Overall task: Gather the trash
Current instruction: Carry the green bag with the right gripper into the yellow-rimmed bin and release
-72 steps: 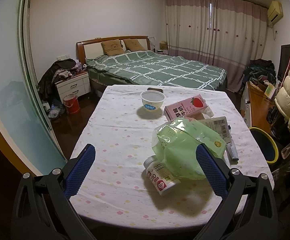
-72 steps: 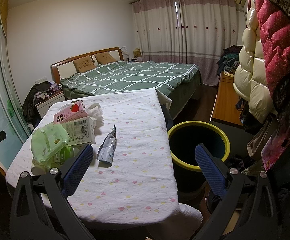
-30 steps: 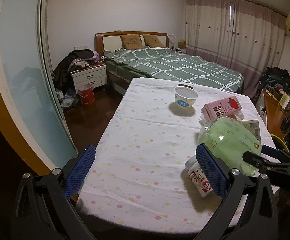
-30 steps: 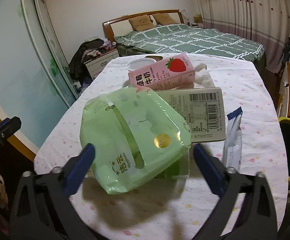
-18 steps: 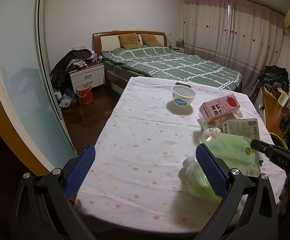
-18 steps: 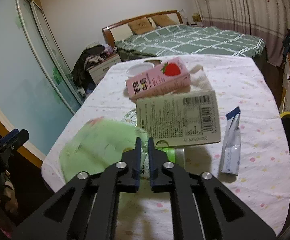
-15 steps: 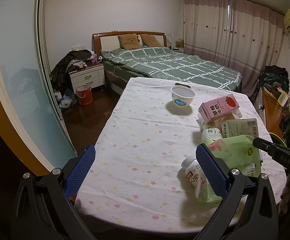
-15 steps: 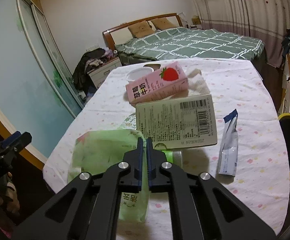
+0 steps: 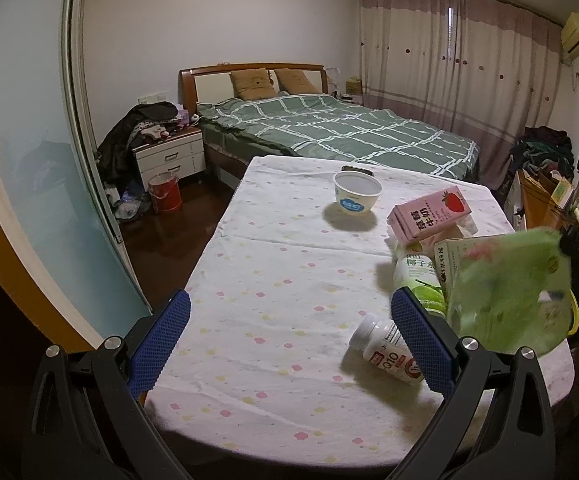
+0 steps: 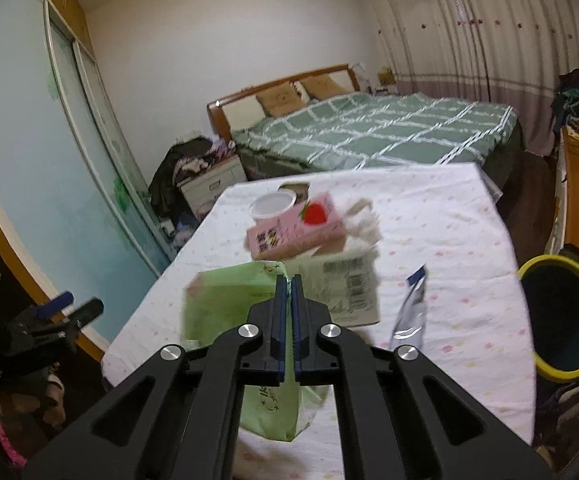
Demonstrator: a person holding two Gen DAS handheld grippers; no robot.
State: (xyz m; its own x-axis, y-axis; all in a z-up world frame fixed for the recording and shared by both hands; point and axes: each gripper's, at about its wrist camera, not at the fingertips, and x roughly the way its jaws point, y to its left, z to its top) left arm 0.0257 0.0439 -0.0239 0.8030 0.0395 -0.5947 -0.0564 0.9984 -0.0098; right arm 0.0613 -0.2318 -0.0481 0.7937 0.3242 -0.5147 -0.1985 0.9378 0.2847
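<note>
My right gripper is shut on the edge of a green plastic bag, which hangs off the table and shows blurred at the right of the left wrist view. My left gripper stands open over the near end of the table with nothing between its fingers. On the table lie a pink strawberry milk carton, a white bowl, a green drink bottle, a white pill bottle, a flat printed box and a blue-tipped sachet.
A dark bin with a yellow rim stands on the floor at the table's right side. Behind the table is a bed with a green checked cover. A sliding glass door runs along the left.
The right gripper closed on the green bag and lifted it up and to the right, uncovering the green bottle and the printed box. The left gripper has stayed put.
</note>
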